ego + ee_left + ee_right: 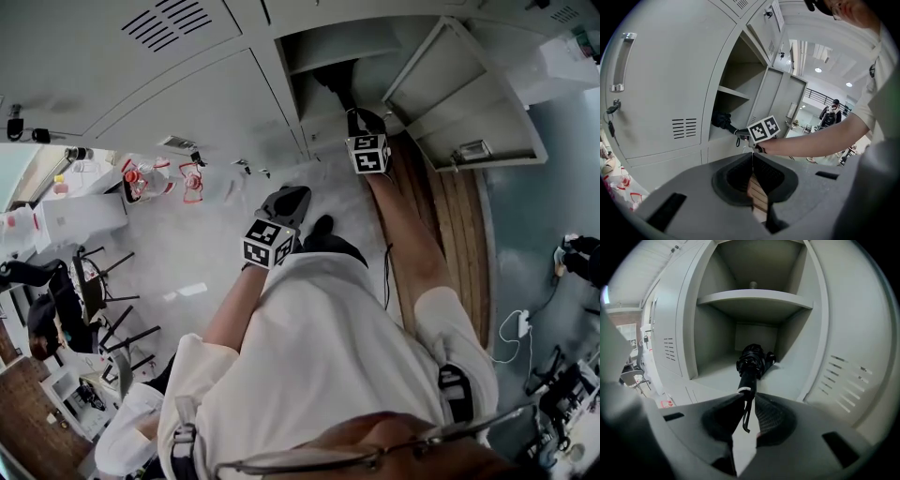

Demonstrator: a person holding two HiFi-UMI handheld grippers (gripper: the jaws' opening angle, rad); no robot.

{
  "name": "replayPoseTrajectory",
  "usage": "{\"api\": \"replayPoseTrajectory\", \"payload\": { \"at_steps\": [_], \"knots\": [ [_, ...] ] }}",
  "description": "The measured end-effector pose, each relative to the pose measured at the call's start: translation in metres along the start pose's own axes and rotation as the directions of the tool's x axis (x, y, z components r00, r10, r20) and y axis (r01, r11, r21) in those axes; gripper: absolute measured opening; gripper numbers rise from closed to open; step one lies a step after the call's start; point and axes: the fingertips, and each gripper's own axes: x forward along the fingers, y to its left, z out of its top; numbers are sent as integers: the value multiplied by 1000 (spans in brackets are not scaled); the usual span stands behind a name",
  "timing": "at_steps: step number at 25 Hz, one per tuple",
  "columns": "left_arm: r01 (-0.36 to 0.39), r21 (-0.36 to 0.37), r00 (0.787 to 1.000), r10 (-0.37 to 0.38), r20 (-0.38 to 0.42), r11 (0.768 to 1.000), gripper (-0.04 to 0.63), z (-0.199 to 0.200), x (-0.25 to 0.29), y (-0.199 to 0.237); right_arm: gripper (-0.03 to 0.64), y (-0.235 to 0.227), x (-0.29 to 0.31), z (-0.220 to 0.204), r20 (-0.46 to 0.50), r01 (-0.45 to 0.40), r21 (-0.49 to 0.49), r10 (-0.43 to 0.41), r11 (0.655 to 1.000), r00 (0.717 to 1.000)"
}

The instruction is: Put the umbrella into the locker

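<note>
A black folded umbrella (753, 361) lies on the floor of the open locker's (754, 298) lower compartment, below the shelf, with its handle pointing out. My right gripper (747, 397) is shut on that handle, and the wrist strap hangs down between the jaws. The head view shows the right gripper (362, 120) reaching into the locker (330, 45) toward the dark umbrella (334, 86). My left gripper (286, 202) hangs back below the locker's left side. From the left gripper view, the left gripper (752, 155) is shut and empty, facing the right gripper (743, 136) and umbrella (723, 121).
The locker door (461, 94) stands swung open to the right of the compartment. Closed locker doors (661, 79) fill the left. Red and white items (141, 178) lie low at the left. A wooden strip (459, 234) and a white cable (518, 325) are on the floor.
</note>
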Motion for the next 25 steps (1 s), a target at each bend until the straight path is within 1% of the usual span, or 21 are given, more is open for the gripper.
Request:
{"api": "replayPoseTrajectory", "payload": {
  "at_steps": [9,14,16,19,25],
  "knots": [
    [-54,-19,998,54,22,998,5,-2,-23,13,72,2,26,16,-5,14,24,-14,1000,1000],
    [-73,-34,997,74,34,997,5,-2,-39,26,72,4,24,18,-11,17,50,-16,999,1000],
    [-69,-38,997,70,43,997,5,-3,-45,29,72,5,19,16,-16,25,67,-24,997,1000],
    [-49,-36,997,51,53,998,5,-3,-54,33,72,11,4,24,3,34,81,-35,996,999],
    [1,-41,997,1,72,999,5,-8,-72,37,72,30,-39,32,13,57,84,-58,995,998]
  ]
}}
